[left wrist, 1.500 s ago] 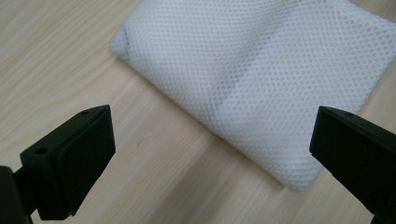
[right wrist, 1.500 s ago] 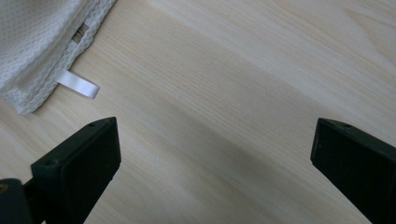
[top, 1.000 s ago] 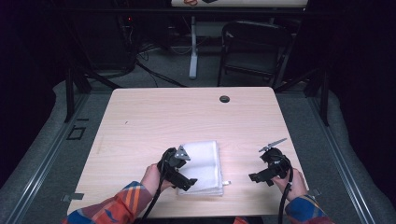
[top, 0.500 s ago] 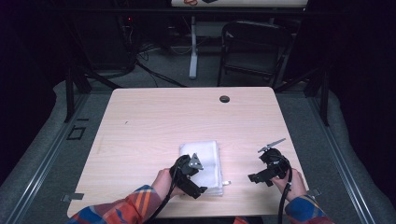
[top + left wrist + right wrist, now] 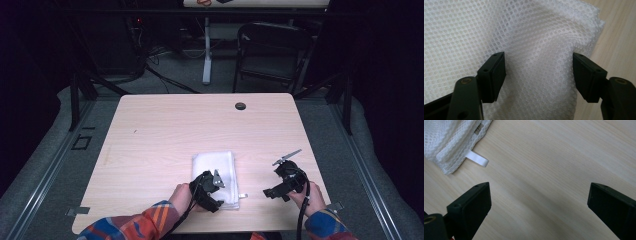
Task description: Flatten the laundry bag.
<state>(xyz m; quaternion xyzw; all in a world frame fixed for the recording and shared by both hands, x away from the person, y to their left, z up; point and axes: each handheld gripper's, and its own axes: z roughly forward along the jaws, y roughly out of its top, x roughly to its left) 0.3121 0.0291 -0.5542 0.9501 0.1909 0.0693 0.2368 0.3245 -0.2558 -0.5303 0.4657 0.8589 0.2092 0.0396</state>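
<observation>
Pale wood of the table [image 5: 165, 130] carries our folded white mesh cloth [image 5: 214, 170] near its front edge. Our left gripper [image 5: 539, 72] bears down on it, jaws just closing, a ridge of mesh bunched between the pads. Our right gripper [image 5: 539, 202] stays spread over bare wood beside the cloth's tag [image 5: 477, 158].

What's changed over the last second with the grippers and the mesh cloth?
The left gripper moved to the cloth's near right corner, its jaws just closing around a raised fold of the white mesh cloth, not yet pinched. The right gripper stayed put, open over bare table.
</observation>
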